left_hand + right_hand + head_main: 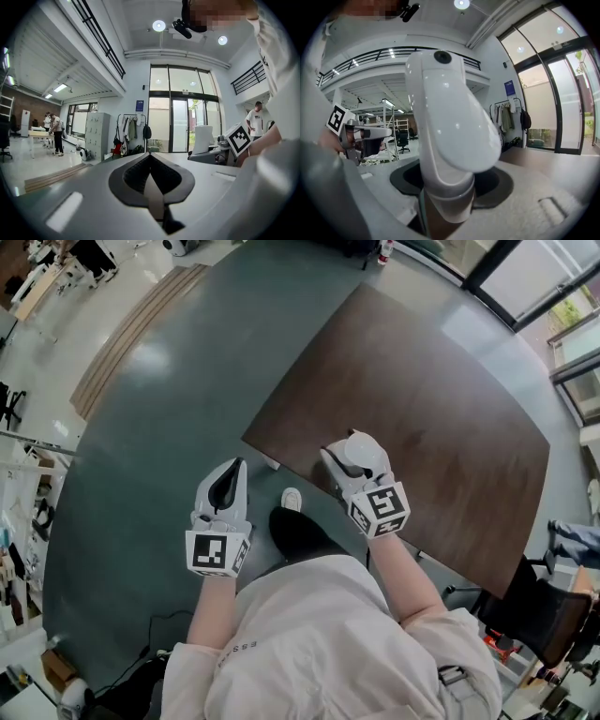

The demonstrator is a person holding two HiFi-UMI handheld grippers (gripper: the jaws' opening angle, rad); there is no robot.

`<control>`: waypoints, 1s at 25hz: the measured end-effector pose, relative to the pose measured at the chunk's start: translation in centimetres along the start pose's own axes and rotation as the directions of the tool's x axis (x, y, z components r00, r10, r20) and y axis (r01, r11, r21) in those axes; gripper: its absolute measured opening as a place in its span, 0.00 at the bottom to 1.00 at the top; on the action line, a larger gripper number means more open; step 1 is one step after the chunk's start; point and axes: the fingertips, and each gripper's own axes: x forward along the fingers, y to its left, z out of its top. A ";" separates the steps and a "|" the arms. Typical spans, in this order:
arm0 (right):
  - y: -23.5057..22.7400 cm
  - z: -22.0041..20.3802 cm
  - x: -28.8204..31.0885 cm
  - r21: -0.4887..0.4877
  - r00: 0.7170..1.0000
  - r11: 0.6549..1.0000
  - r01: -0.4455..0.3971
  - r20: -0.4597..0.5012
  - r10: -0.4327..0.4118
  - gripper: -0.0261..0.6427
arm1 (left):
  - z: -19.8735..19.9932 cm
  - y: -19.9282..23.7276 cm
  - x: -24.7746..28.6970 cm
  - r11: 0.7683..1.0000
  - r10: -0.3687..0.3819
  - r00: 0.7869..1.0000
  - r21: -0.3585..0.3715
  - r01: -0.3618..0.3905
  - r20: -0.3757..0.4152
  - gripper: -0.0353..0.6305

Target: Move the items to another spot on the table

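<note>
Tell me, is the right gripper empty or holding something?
Holding something. In its own view, the right gripper is shut on a glossy white object that sticks up between its jaws.

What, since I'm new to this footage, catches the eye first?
The glossy white object, with a dark dot near its top, is clamped in the right gripper and fills that gripper's view. In the head view it hangs over the near edge of the dark-brown table, while the left gripper, fingers together and empty, is over the grey floor.
</note>
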 end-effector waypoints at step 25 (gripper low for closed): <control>-7.8 -6.8 17.3 0.084 0.993 0.994 0.076 -0.093 -0.068 0.42 | -7.7 6.4 18.0 0.973 -0.230 0.958 -0.050 0.225 -0.172 0.08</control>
